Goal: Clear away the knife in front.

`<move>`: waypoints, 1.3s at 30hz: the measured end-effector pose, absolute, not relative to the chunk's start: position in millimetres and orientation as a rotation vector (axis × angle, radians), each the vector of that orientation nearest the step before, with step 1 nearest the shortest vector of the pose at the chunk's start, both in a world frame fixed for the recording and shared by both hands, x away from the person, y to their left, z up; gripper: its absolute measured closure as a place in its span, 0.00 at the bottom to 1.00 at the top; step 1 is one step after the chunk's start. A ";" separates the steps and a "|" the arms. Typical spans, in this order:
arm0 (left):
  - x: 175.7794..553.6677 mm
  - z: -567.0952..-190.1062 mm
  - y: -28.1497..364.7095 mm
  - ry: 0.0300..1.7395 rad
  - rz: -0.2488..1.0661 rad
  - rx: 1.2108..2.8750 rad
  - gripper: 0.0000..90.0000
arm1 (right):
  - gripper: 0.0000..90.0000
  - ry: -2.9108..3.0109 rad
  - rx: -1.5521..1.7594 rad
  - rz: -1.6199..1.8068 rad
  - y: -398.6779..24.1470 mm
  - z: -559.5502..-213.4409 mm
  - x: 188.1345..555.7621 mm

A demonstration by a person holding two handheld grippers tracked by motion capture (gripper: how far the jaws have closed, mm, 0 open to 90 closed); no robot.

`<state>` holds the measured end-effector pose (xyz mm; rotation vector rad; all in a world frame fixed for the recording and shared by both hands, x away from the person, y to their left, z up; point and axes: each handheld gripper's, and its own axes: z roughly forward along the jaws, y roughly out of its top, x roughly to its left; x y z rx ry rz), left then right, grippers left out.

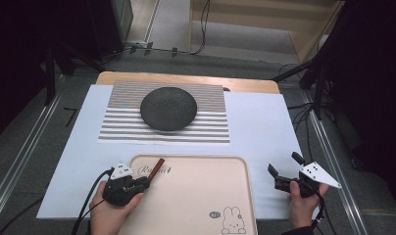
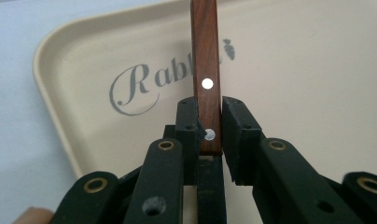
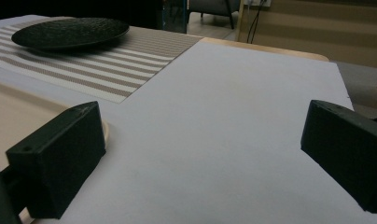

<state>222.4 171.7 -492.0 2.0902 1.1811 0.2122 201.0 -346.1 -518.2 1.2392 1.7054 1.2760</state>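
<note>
White sheet (image 1: pixel 264 142) spread over table; striped mat (image 1: pixel 122 127) topped by black plate (image 1: pixel 167 108). Beige tray (image 1: pixel 196 196) near edge. Wooden handle (image 2: pixel 205 70) clamped by left gripper (image 2: pixel 210 126) above tray's corner. Right gripper (image 1: pixel 284 171) held spread wide, nothing grasped.

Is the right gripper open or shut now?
Open. In the right gripper view, the right gripper has its jaws wide apart over the white sheet, with nothing between them.

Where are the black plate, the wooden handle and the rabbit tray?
Black plate (image 1: pixel 168 108), high view, its centre.
Wooden handle (image 2: pixel 205 65), left gripper view, mid-length above the jaws.
Rabbit tray (image 1: pixel 196 196), high view, bare middle.
</note>
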 end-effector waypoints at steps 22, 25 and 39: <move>227.6 -489.7 142.7 0.936 0.302 2.294 1.00 | 0.00 1.708 1.236 1.268 -345.6 -518.3 200.7; 230.9 -491.4 146.8 0.958 0.310 2.300 1.00 | 0.00 1.709 1.235 1.266 -345.5 -518.3 200.7; 233.6 -492.2 186.9 1.058 0.271 2.227 1.00 | 0.00 1.708 1.236 1.260 -344.8 -518.3 200.6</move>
